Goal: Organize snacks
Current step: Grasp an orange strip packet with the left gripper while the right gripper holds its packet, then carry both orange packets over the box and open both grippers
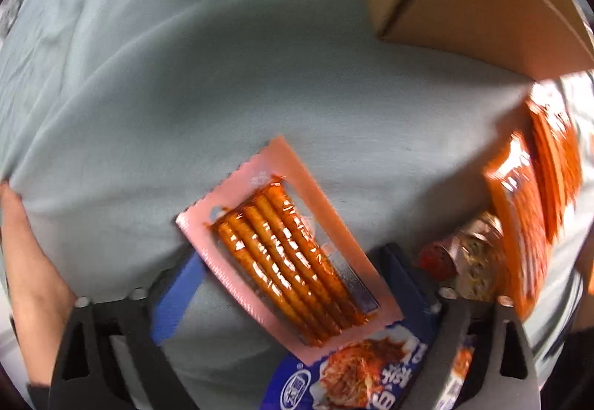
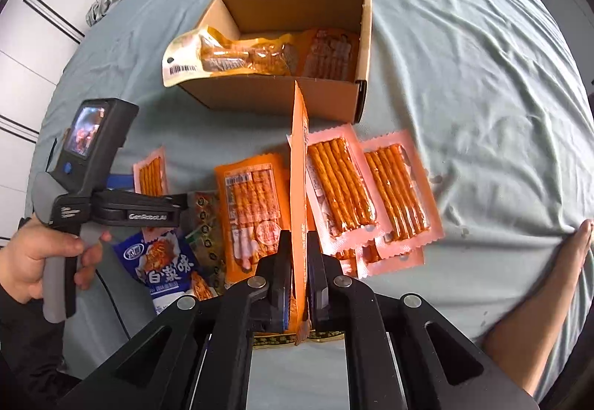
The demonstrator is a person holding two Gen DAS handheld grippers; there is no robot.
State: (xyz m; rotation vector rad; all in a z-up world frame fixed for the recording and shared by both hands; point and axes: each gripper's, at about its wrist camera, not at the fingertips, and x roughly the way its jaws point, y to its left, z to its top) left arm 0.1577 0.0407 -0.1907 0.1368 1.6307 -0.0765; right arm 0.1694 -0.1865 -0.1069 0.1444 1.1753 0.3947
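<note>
My right gripper (image 2: 298, 250) is shut on an orange snack packet (image 2: 299, 165), held edge-on above the pile and in front of the cardboard box (image 2: 282, 98). The box holds a yellow snack bag (image 2: 230, 57) and another packet. My left gripper (image 1: 293, 257) is open around a pink packet of spicy sticks (image 1: 286, 246) lying on the grey sheet; its blue pads sit either side, apart from it. A blue-and-white packet (image 1: 352, 373) lies under that packet's near end. The left gripper also shows in the right wrist view (image 2: 148, 183).
Two more pink stick packets (image 2: 338, 183) (image 2: 397, 187), an orange packet (image 2: 252, 209) and a blue packet (image 2: 163, 265) lie on the grey sheet (image 2: 464, 75). A bare foot (image 2: 538, 283) rests at the right. The box corner (image 1: 445, 1) stands at the far right in the left wrist view.
</note>
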